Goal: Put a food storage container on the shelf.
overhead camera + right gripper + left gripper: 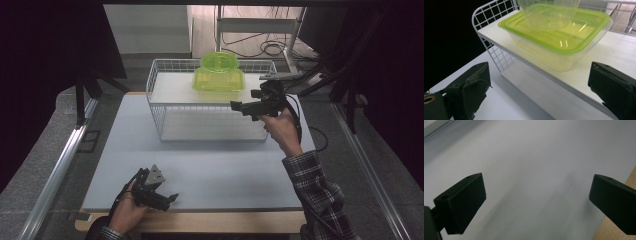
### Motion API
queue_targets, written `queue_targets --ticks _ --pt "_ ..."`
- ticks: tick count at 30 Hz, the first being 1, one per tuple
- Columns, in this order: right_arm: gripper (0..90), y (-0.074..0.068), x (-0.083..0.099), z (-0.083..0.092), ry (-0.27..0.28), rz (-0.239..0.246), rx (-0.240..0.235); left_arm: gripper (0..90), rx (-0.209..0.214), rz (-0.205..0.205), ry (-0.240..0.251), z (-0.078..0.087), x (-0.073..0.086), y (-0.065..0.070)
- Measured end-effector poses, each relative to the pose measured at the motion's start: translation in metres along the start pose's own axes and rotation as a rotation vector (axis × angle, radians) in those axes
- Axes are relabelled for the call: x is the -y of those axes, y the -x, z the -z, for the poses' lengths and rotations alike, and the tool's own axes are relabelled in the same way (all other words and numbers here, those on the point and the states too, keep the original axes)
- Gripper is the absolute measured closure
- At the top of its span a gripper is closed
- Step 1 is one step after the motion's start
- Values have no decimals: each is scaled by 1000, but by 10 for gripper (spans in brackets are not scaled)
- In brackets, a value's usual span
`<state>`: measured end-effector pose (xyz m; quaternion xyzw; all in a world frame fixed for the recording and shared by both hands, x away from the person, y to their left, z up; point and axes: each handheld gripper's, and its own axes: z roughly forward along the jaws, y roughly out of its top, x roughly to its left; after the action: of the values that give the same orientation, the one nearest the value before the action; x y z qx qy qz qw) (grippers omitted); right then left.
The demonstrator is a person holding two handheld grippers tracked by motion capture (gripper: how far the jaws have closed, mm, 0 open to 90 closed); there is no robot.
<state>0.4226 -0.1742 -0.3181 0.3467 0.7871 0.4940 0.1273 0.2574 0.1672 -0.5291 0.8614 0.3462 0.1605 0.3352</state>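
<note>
A clear rectangular container with a lime-green lid [219, 80] [556, 37] stands on the upper white shelf [619, 50] of a white wire rack [160, 107] [491, 15]. A see-through green bowl [219, 61] [546, 15] rests on the lid. My right gripper [239, 106] [539, 85] hovers at the rack's right front, pointing at the container from a short way off. Its jaws are open with nothing between them. My left gripper [172, 197] [537, 195] sits low over the grey mat [215, 170] [536, 157] at the front left, open and empty.
The mat lies on a wooden tabletop whose edge [200, 220] [631, 177] shows at the front. Metal rails [55, 170] run along both sides. Behind the rack are a desk frame and floor cables [270, 47], with dark curtains at left and right.
</note>
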Motion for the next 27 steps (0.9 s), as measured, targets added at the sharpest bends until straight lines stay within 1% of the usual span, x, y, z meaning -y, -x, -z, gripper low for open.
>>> queue_targets --ticks 5,11,19,27 --pt "34 -3 10 -1 -12 23 4 7 0 -2 0 0 0 0" --pt "19 -6 22 -1 -18 37 11 7 -1 -2 -1 0 0 0" --pt "12 -6 38 -2 -32 39 24 7 0 -3 -4 -1 0 1" --pt "12 -6 57 -5 -49 40 25 8 -1 -6 -5 -1 0 1"
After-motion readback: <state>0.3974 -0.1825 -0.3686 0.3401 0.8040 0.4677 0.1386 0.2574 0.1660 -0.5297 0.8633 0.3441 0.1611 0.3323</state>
